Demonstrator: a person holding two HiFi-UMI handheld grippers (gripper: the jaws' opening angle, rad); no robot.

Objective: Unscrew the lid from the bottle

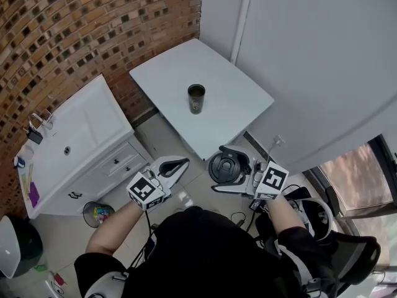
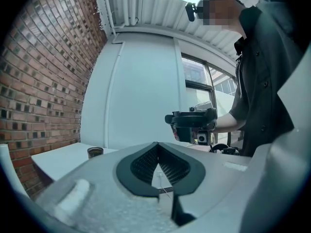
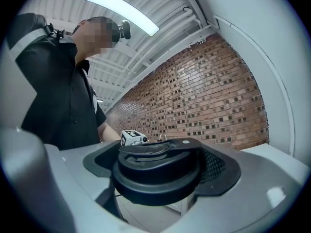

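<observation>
The dark, lidless bottle (image 1: 196, 98) stands upright in the middle of the white table (image 1: 236, 98); in the left gripper view the bottle (image 2: 95, 152) is small and far off at the left. My right gripper (image 1: 219, 168) is held in front of the table's near edge, shut on the round black lid (image 1: 228, 166). In the right gripper view the lid (image 3: 158, 171) fills the space between the jaws. My left gripper (image 1: 179, 164) is to the left of the lid, apart from it. It is shut (image 2: 158, 165) with nothing between its pads.
A white cabinet with a sink (image 1: 80, 141) stands against the brick wall at the left, with a small bin (image 1: 98, 213) in front of it. A black office chair (image 1: 353, 253) is at the lower right. Cables lie on the floor under my hands.
</observation>
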